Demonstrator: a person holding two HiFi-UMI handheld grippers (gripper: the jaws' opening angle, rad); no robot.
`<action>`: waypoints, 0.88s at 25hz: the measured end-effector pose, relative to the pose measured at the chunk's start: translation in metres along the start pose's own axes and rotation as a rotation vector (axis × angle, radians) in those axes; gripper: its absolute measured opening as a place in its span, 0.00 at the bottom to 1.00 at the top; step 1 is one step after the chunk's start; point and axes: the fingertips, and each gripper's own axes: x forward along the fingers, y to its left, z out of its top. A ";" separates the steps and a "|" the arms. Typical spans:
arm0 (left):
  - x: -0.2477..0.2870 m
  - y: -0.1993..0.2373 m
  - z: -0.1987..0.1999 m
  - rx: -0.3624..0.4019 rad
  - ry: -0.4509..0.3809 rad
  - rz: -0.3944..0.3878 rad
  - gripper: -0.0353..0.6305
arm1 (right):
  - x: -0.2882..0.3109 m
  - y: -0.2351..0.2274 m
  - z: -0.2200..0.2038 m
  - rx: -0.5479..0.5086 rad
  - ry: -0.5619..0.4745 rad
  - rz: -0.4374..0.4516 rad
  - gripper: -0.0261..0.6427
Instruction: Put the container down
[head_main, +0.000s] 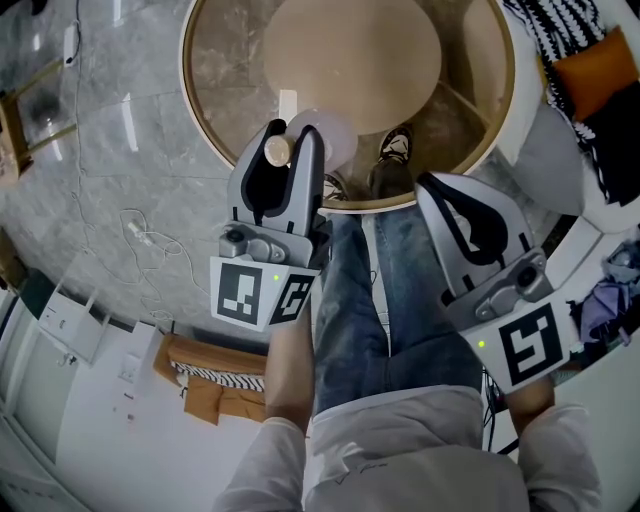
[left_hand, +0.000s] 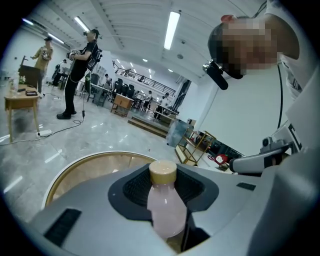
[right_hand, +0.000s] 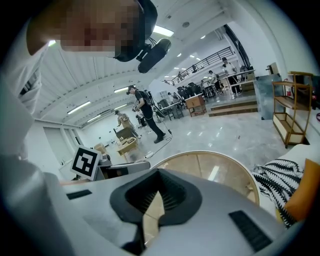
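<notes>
Inside left claw (head_main: 290, 138): container (left_hand: 167, 212) lengthwise along jaws, cap (left_hand: 163, 172) outward.

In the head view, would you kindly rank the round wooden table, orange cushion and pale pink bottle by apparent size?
1. Round wooden table.
2. Orange cushion and pale pink bottle look alike; the bottle is nearer the camera, so unranked.

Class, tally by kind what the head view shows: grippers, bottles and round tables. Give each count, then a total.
Grippers: 2 (left gripper, right gripper)
Bottles: 1 (bottle, held in the left jaws)
Round tables: 1 (round table)
Total: 4
</notes>
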 end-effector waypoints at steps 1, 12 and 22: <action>0.002 0.001 -0.002 0.003 0.004 0.002 0.27 | 0.001 -0.001 -0.001 0.002 0.001 0.000 0.06; 0.025 0.013 -0.024 0.026 0.033 0.014 0.27 | 0.009 -0.011 -0.009 0.022 0.013 -0.001 0.06; 0.045 0.024 -0.045 0.032 0.068 0.027 0.27 | 0.014 -0.023 -0.019 0.035 0.022 0.007 0.06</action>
